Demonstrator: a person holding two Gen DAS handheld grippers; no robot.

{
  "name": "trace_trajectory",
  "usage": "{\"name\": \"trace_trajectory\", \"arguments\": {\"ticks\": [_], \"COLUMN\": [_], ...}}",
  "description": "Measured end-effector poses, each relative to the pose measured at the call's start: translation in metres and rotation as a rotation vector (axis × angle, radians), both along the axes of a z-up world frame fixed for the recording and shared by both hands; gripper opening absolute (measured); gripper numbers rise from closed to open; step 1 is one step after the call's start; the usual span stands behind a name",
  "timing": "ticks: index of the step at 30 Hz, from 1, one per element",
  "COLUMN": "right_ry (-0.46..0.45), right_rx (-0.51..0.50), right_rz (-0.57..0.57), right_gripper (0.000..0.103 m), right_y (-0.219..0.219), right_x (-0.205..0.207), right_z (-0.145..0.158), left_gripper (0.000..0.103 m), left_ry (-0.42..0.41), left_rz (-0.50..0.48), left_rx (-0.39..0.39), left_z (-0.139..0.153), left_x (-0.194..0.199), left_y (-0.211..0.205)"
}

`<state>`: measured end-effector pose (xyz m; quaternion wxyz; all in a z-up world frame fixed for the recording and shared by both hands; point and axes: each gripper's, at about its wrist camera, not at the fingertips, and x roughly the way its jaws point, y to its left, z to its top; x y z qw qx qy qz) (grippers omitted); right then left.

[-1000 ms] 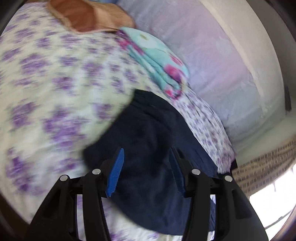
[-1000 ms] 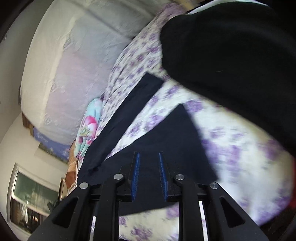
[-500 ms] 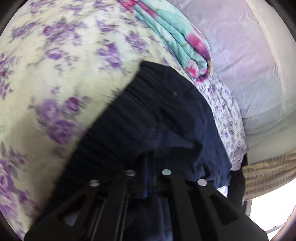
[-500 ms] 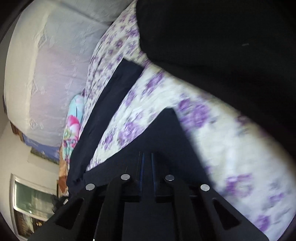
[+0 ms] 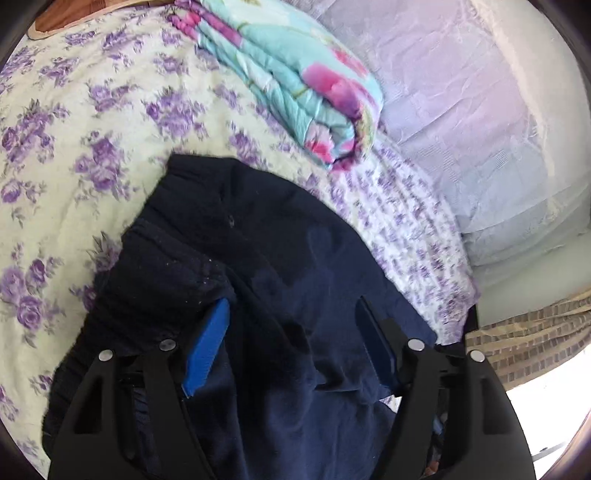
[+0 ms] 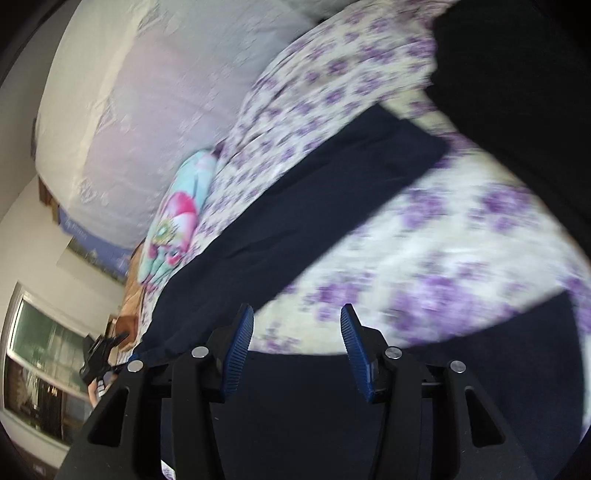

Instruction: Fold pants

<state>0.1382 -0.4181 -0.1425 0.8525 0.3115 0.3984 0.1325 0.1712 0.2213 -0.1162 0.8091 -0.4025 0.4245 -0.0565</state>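
Dark navy pants [image 5: 280, 258] lie on a bed with a purple-flowered sheet [image 5: 74, 129]. In the left wrist view the ribbed waistband [image 5: 155, 277] is bunched at the left. My left gripper [image 5: 291, 325] is open, its blue pads on either side of a fold of the pants fabric. In the right wrist view one pant leg [image 6: 314, 199] runs diagonally across the sheet and more navy cloth [image 6: 480, 369] lies under my right gripper [image 6: 295, 314], which is open and empty above the sheet.
A folded turquoise and pink blanket [image 5: 295, 88] lies near the pants, also in the right wrist view [image 6: 177, 221]. A pale wall cover [image 5: 461, 110] is behind. Black fabric [image 6: 517, 92] fills the right wrist view's upper right. A brown pillow [image 5: 74, 14] sits far left.
Both grippers were shut on the pants half a second ago and have opened. The waist end now lies bunched on the sheet under the left gripper.
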Motion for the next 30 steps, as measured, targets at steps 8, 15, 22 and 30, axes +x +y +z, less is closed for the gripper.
{"name": "trace_trajectory", "arguments": {"ticks": [8, 15, 22, 30], "right_ry": [0.009, 0.057, 0.045, 0.044], "right_rx": [-0.018, 0.035, 0.12, 0.117], "right_rz": [0.145, 0.173, 0.147, 0.099], "right_gripper": [0.054, 0.054, 0.061, 0.062], "right_y": [0.055, 0.067, 0.063, 0.047], "right_x": [0.056, 0.077, 0.068, 0.061], "right_z": [0.003, -0.021, -0.034, -0.045], "left_gripper": [0.038, 0.069, 0.075, 0.027], "left_ry": [0.073, 0.011, -0.036, 0.032], "left_rz": [0.053, 0.194, -0.039, 0.04], "left_rx": [0.027, 0.115, 0.123, -0.018], "left_z": [-0.037, -0.012, -0.015, -0.059], "left_x": [-0.079, -0.162, -0.128, -0.159], "left_y": [0.051, 0.073, 0.01, 0.053]}}
